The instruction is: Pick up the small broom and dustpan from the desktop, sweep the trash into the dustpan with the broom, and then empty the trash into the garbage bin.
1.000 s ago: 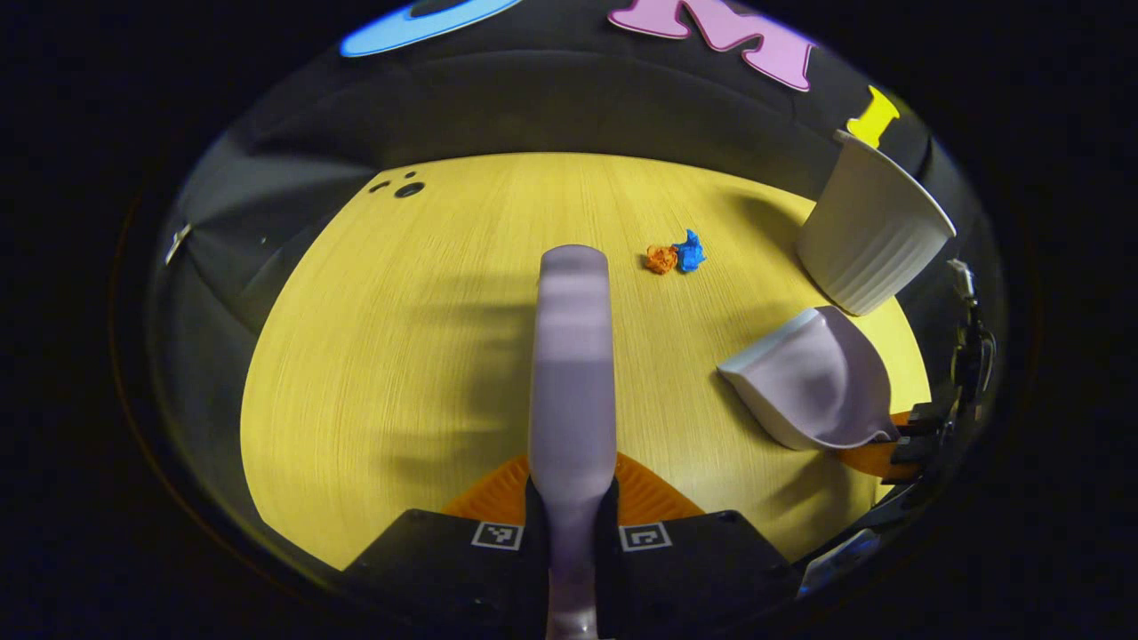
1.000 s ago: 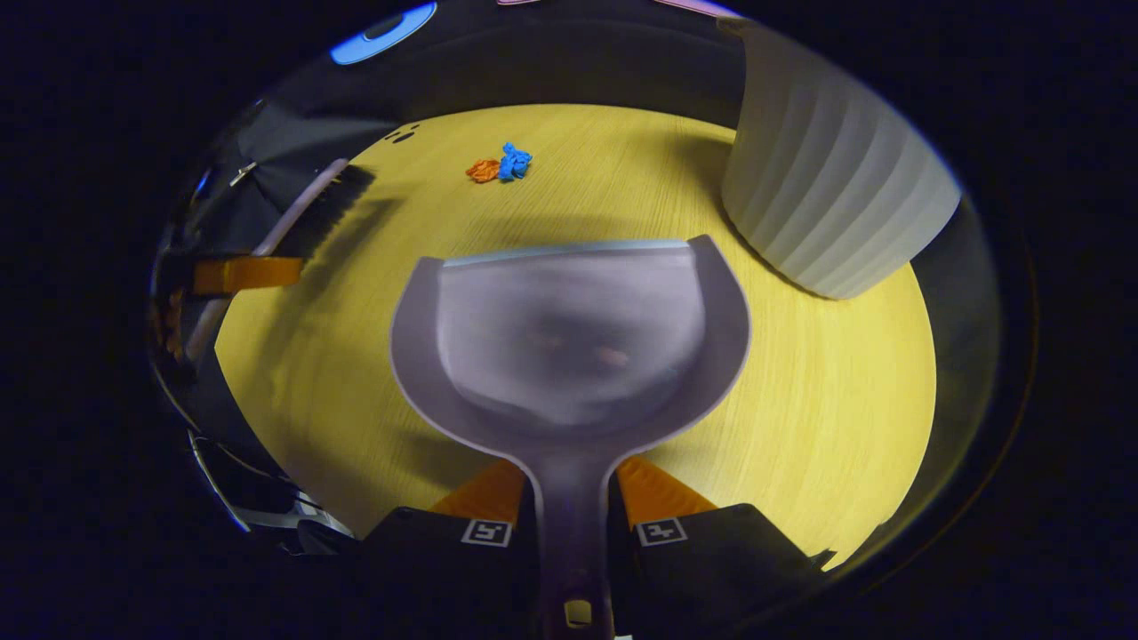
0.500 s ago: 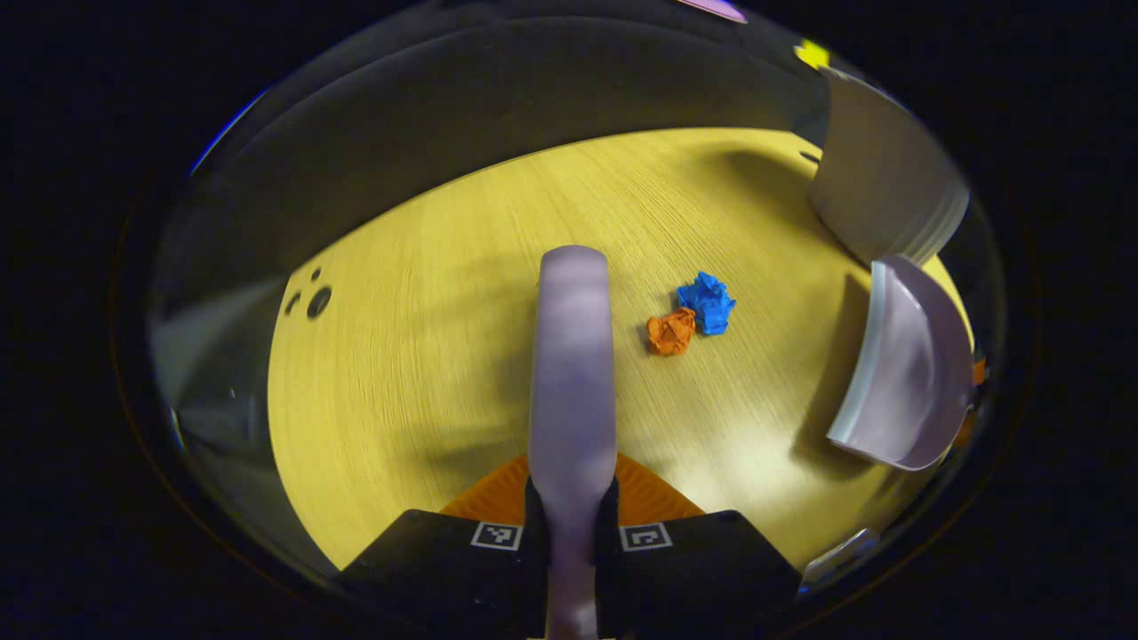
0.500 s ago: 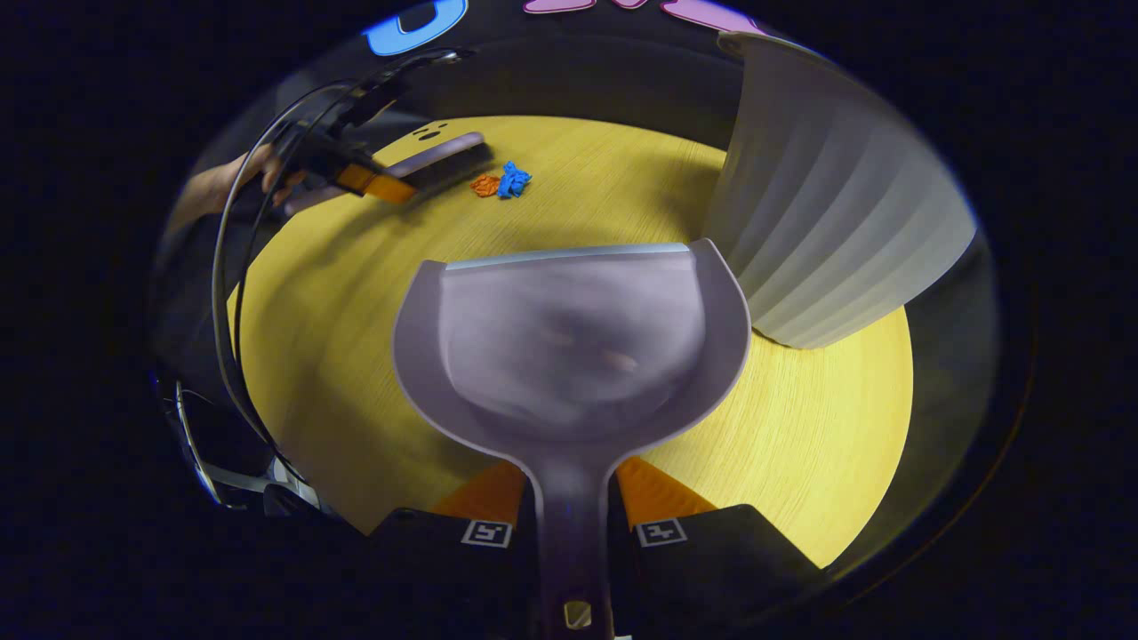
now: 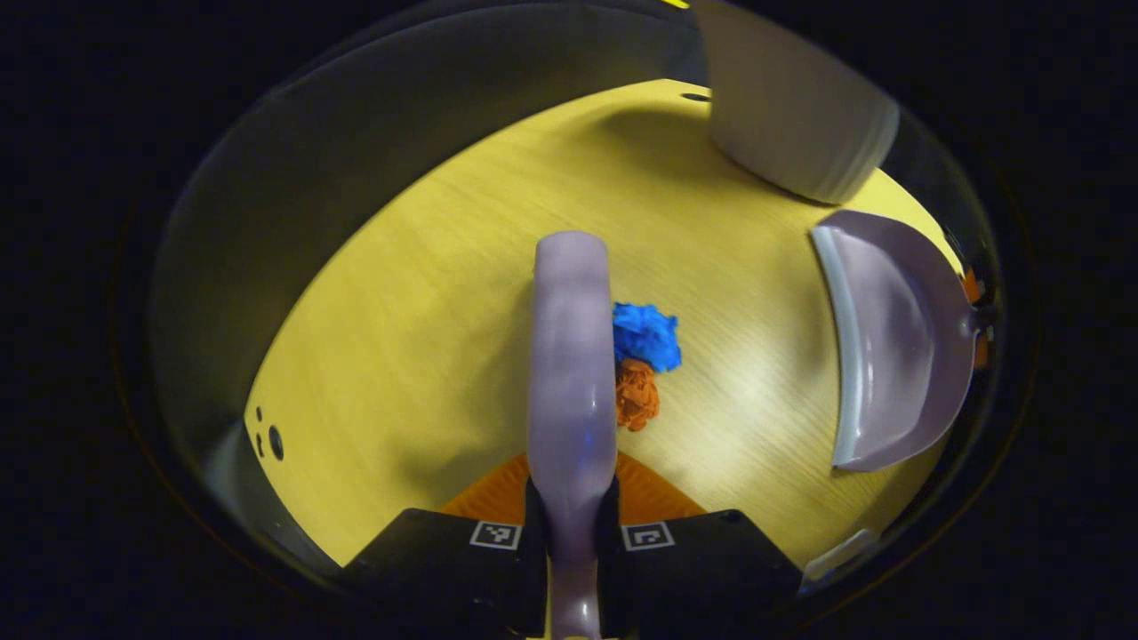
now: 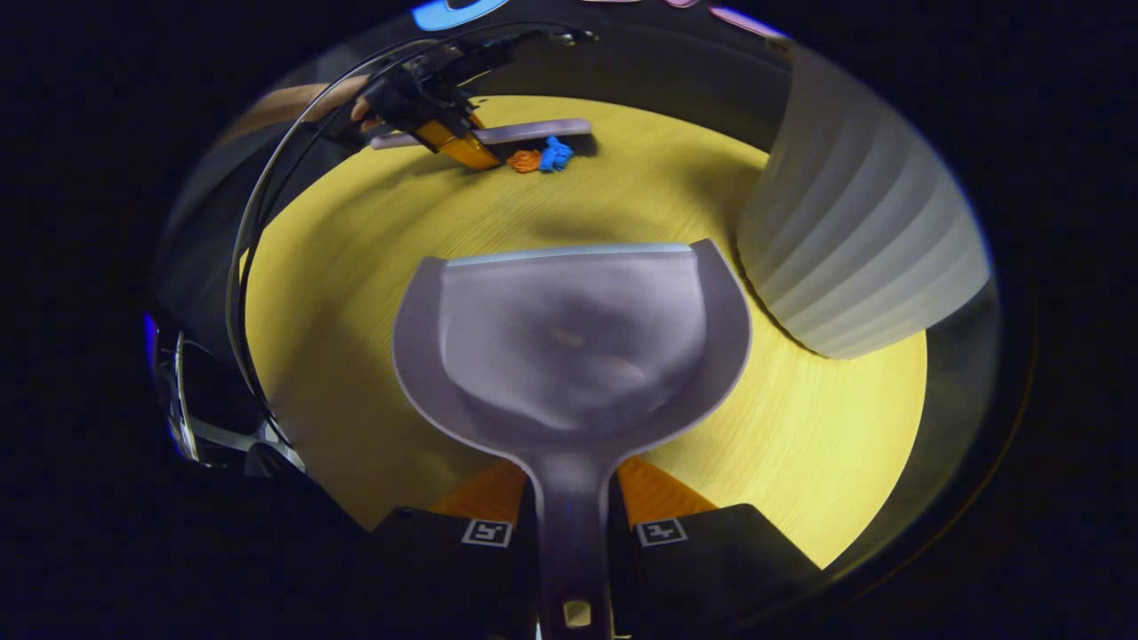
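Yellow wood-grain tabletop (image 5: 427,293), small dark holes (image 5: 269,435) near its edge, black cables (image 6: 267,204) looping at the left

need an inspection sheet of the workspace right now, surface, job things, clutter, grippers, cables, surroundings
surface: yellow wood-grain desktop, small holes at one edge.
job's things: broom beside blue paper wad and orange paper wad; dustpan empty, apart from them; white ribbed garbage bin upright beside the dustpan.
clutter: nothing seen.
grippers: left gripper shut on the broom; right gripper shut on the dustpan handle.
cables: black cable looping from the left gripper.
surroundings: dark booth wall.
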{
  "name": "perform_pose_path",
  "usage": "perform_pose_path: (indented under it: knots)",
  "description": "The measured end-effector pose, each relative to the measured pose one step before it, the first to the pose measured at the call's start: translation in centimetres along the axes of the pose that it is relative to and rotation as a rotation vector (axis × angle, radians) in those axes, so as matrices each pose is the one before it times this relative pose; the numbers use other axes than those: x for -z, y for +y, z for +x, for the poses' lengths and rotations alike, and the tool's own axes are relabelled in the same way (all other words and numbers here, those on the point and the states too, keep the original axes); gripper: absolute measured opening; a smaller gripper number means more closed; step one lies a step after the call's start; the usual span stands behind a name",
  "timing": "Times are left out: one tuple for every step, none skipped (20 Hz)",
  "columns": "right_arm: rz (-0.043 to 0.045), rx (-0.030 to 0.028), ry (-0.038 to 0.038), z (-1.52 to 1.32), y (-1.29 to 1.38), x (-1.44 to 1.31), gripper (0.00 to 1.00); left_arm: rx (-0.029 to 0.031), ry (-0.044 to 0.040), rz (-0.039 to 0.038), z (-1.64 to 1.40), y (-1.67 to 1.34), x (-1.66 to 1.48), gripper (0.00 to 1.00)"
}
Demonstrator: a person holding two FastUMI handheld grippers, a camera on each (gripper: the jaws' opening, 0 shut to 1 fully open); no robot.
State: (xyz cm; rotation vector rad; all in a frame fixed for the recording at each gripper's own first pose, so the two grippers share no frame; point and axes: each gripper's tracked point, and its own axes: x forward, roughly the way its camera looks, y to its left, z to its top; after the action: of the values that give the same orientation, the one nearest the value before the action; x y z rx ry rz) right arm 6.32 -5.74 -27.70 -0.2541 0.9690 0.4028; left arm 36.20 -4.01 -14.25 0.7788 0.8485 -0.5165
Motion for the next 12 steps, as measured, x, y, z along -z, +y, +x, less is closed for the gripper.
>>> perform_pose_path:
  knots:
    - [-0.00492, -0.00631, -0.00132, -0.376, 0.404, -0.050, 0.36, 0.03527, -0.00070, 0.02708, -0.157, -1.131, -0.067, 0.25]
    - [-0.00090, -0.00548, 0.00030, -0.227, 0.417, -0.050, 0.36, 0.03976, -0.00314, 0.01778, -0.018, -1.118, -0.136, 0.27]
    - [-0.00184, -0.00191, 0.00255, -0.231, 0.140, -0.096, 0.36, 0.04346, -0.00404, 0.01535, -0.068, -1.438, -0.141, 0.27]
    - [-0.00129, 0.00083, 0.00089, -0.121, -0.364, -0.171, 0.35, 0.03940, -0.00071, 0.01503, 0.118, -1.638, -0.163, 0.27]
    - [-0.00126, 0.00017, -0.00161, -0.084, -0.314, 0.237, 0.35, 0.02995, 0.00475, 0.01700, 0.043, -1.378, -0.207, 0.27]
    - [-0.00184, 0.00186, -0.00157, -0.065, -0.100, 0.275, 0.36, 0.01961, 0.00040, 0.02357, -0.038, -1.395, -0.395, 0.27]
    - [-0.00135, 0.00204, -0.00192, 0.274, 0.120, 0.276, 0.36, 0.02255, 0.01046, 0.01149, -0.126, -0.776, 0.520, 0.29]
    - [-0.00297, 0.00191, -0.00125, 0.127, 0.034, 0.182, 0.36, 0.02597, 0.00541, 0.00228, -0.021, -1.568, -0.107, 0.27]
    - [-0.00608, -0.00033, -0.00037, 0.117, 0.023, 0.381, 0.36, 0.03092, 0.00374, -0.00940, 0.191, -2.361, -0.383, 0.27]
    - [-0.00812, 0.00176, -0.00771, -0.016, -0.123, 0.117, 0.36, 0.03421, 0.00416, -0.01417, 0.288, -1.887, -0.122, 0.27]
    - [-0.00559, -0.00135, -0.00698, 0.195, -0.068, 0.197, 0.36, 0.03600, 0.00724, -0.01464, 0.104, -1.881, -0.234, 0.27]
    - [-0.00061, 0.00007, -0.00544, 0.073, -0.033, 0.084, 0.35, 0.02129, 0.00296, -0.00873, 0.182, -1.472, -0.048, 0.27]
